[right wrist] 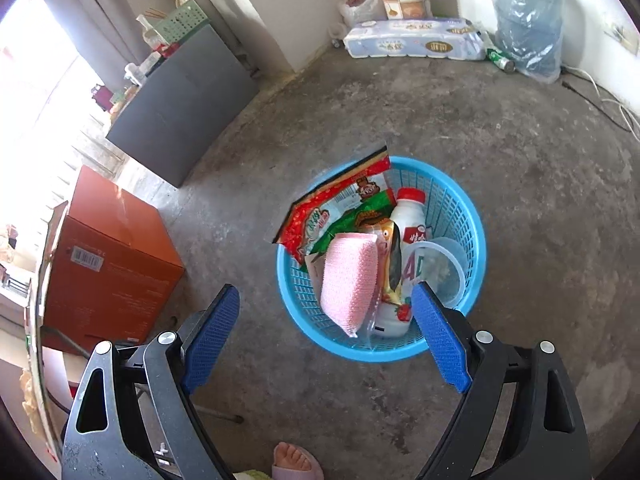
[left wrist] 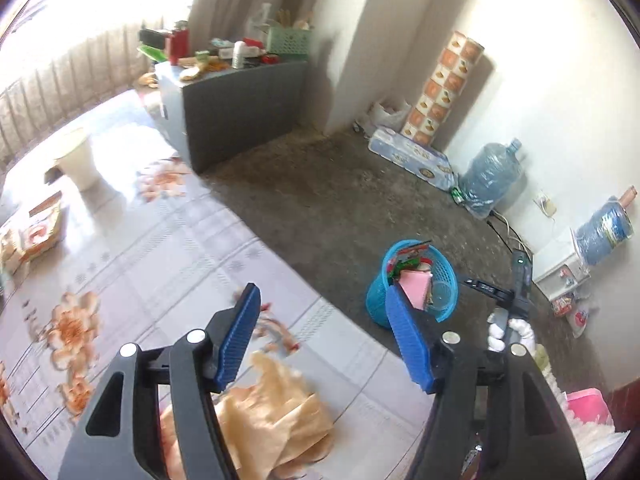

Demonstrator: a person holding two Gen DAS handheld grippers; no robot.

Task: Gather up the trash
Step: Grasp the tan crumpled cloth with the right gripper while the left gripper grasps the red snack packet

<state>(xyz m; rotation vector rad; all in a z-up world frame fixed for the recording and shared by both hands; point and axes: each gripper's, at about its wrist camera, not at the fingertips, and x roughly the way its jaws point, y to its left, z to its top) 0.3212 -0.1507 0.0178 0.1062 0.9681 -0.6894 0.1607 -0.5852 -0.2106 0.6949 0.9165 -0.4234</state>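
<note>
Crumpled tan bag (left wrist: 272,412) partly hidden behind left jaws, cut by bottom edge. White bottle (right wrist: 404,240) in blue basket (right wrist: 472,216) half covered by wrappers. Foot (right wrist: 294,462) cut off.

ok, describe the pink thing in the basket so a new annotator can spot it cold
Find the round blue mesh basket standing on the bare concrete floor, just ahead of the open right gripper. Inside, the pink sponge pad leans upright at the near-left side, against the snack wrappers and the white bottle. It is the only plain pink, knobbly-textured, unprinted item there.
</note>
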